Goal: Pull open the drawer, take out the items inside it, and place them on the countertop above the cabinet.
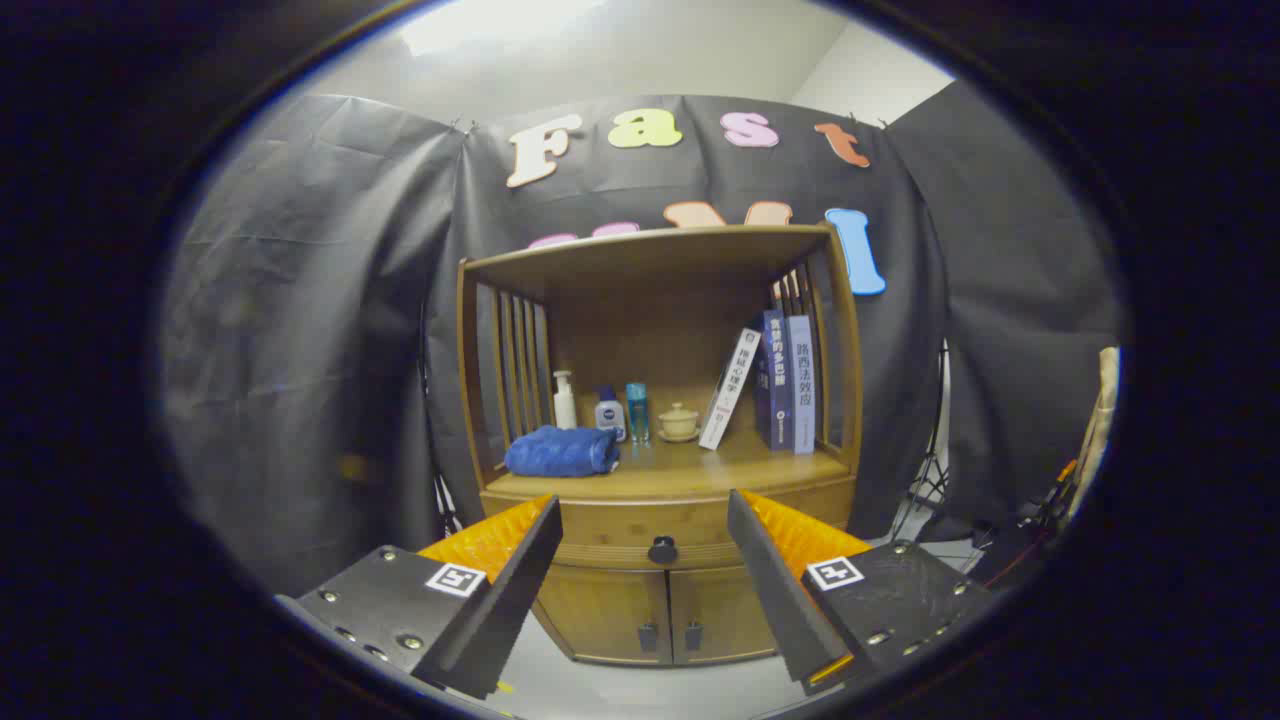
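A wooden cabinet (660, 470) stands ahead of me against the black cloth wall. Its drawer (690, 525) is closed, with a dark round knob (662, 549) in the middle of its front. The knob lies between my two fingers, further off, with a gap between it and them. My gripper (645, 510) is open and holds nothing. The countertop (690, 475) above the drawer is an open shelf. What the drawer contains is hidden.
On the countertop lie a folded blue towel (562, 451), three small bottles (600, 407), a small lidded cup (678, 421) and three books (775, 385) at the right. Two lower doors (660, 615) sit under the drawer. Tripod legs (925, 490) stand right of the cabinet.
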Available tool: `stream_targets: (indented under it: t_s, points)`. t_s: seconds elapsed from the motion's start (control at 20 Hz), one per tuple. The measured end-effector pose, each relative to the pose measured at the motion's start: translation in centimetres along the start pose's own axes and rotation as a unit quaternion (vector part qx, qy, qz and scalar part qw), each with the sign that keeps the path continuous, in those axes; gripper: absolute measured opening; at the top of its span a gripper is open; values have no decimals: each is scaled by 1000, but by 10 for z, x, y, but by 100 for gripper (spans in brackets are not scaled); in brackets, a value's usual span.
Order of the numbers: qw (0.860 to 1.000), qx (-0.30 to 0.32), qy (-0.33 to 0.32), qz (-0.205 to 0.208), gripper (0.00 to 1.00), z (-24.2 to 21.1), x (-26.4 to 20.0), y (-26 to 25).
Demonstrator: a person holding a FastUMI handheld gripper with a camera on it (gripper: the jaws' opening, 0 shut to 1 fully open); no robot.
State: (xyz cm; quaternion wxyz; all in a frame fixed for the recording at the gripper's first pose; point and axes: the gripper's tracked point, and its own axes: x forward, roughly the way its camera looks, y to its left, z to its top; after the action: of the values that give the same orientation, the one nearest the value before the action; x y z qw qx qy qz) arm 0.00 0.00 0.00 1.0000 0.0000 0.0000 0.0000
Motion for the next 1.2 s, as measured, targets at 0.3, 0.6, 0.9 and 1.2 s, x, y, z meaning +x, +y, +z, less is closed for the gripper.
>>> stream_targets:
  t_s: [0.3,0.6,0.9,1.2]
  points:
    - [1000,2,-18,14,100,14,-9,8]
    - [999,5,-16,35,100,8,-12,17]
    - [999,-15,-13,25,100,-3,-5,12]
    - [1000,-11,-6,18,100,-23,15,-2]
